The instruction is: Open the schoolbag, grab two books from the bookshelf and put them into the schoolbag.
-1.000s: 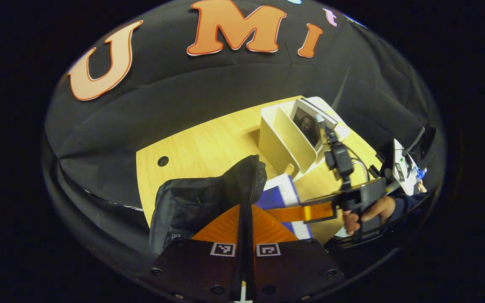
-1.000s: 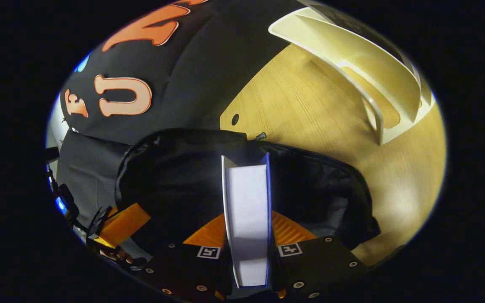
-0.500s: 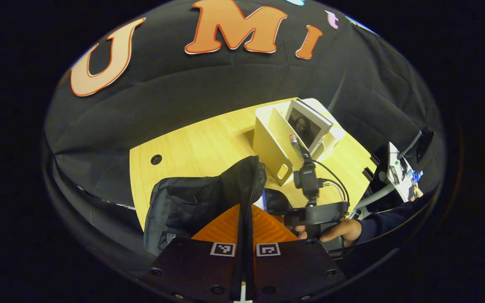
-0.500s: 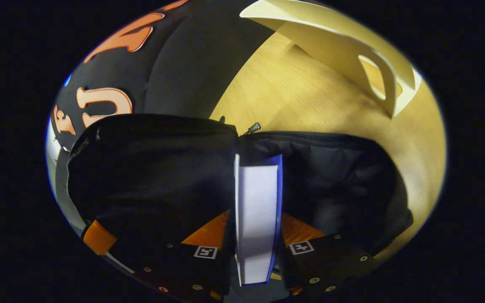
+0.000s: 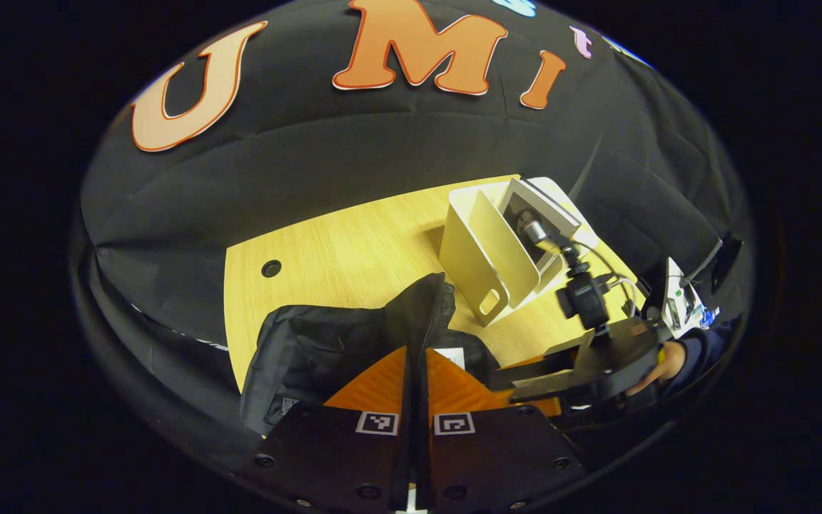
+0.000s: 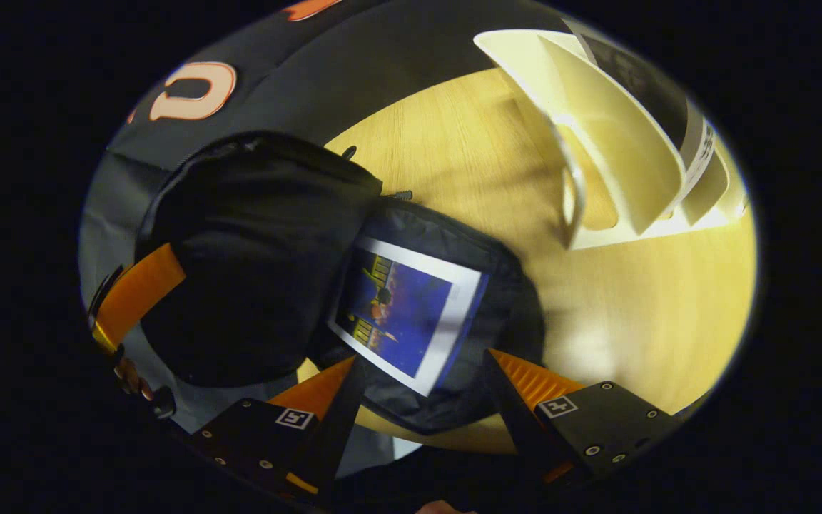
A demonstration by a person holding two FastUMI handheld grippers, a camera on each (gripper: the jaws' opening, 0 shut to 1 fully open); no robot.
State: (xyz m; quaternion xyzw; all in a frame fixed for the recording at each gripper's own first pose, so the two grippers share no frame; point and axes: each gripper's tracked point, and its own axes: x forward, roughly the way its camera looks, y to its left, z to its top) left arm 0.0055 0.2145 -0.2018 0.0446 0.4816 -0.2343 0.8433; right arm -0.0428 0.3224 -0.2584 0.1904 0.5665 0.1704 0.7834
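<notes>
The black schoolbag [image 6: 447,235] lies open on the wooden table [image 6: 632,314]. Its flap [image 5: 354,335] is lifted, and my left gripper [image 5: 416,364] is shut on the flap's zipper edge. A blue book [image 6: 404,314] with a white border lies flat inside the bag. Just above and in front of that book, my right gripper [image 6: 422,371] is open with nothing between its orange fingers [image 6: 532,378]. In the left gripper view, the right gripper [image 5: 525,382] hovers right of the bag. The white bookshelf [image 5: 482,264] holds another book [image 5: 539,207] in its far slot.
The bookshelf [image 6: 618,164] stands on the table beyond and right of the bag, its near slots bare. A hand [image 5: 657,364] holds the right gripper. A small hole [image 5: 271,268] marks the tabletop at the left. Bare wood lies between bag and shelf.
The right gripper lowered the blue book into the bag, let it go, and opened. The book now lies flat inside. The left gripper kept its hold on the flap.
</notes>
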